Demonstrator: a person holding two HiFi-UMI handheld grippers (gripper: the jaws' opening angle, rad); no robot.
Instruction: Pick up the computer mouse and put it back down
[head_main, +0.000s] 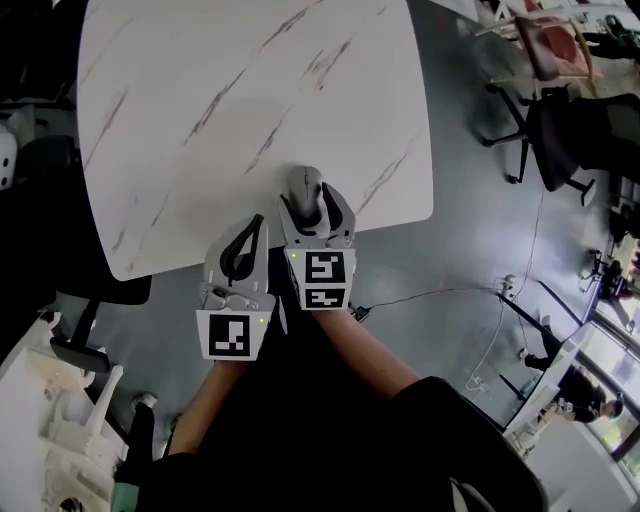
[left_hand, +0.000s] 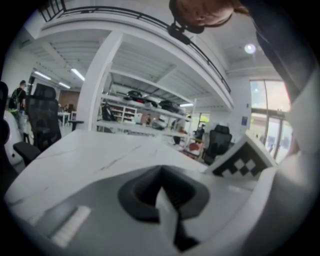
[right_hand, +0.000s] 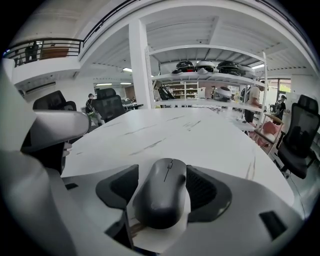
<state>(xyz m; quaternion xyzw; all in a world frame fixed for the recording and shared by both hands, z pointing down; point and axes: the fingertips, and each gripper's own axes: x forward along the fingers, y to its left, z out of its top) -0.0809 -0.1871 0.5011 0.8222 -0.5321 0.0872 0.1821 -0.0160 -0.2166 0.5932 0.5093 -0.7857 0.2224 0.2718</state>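
Honestly, looks like the put-down half of the job. Can see the computer mouse (right_hand: 161, 197) down on the marble bench (head_main: 200, 120), close to the near edge, buttons pointing away, sitting right between the jaws of the right tool (head_main: 312, 200). Reading those jaws as spread wide rather than pinching, one jaw about touching the mouse's right side and the other just beside its left, so no real grip as far as can be judged. Left tool (head_main: 255, 232) parked just beside the right one, over the bench edge, jaws pressed together on nothing. To finish this bit cleanly: leave the jaws as wide as possible, then back the right tool straight out along its own line, toward the body and a little up, never sideways. Watch for any sideways drift, likely to drag or spin the mouse with that touching jaw and, with so little bench behind it, maybe tip it off onto the floor (head_main: 470, 230). Worth checking for full contact between mouse and bench before pulling away, hard to confirm from these angles. No need to bring the left tool in at all, just hold it clear.
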